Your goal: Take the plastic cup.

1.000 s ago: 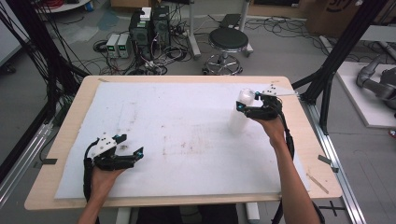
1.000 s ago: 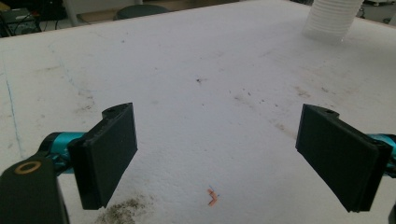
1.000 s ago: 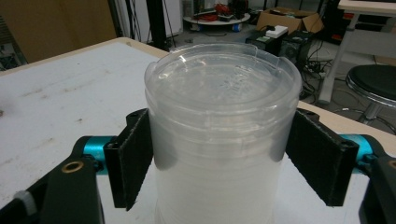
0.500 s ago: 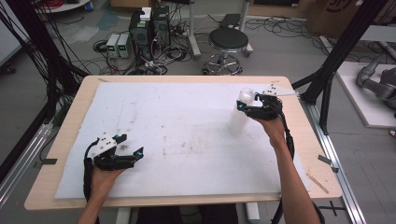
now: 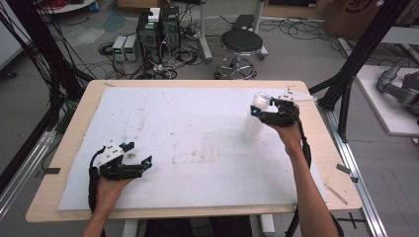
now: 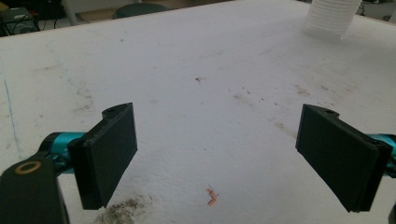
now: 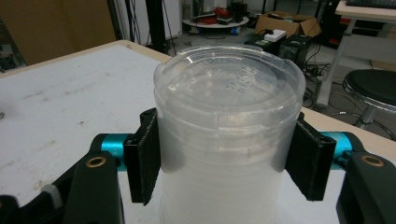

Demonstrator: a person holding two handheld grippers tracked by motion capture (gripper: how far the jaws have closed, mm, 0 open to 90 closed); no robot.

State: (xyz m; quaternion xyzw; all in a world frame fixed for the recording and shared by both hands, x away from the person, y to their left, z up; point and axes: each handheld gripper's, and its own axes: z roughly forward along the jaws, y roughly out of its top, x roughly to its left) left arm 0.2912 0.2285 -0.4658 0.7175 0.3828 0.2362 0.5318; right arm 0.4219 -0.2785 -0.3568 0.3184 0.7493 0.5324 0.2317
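Right gripper (image 7: 224,158) jaws have just been closing, now pressed on the top cup (image 7: 226,107) of the cup stack (image 5: 253,126) — grip to be kept light, lift straight. Left gripper (image 6: 224,158) wide open — nothing held.

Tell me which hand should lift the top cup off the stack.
Right. The right gripper already clamps the cup stack near its top; the left gripper sits open, far across the table.
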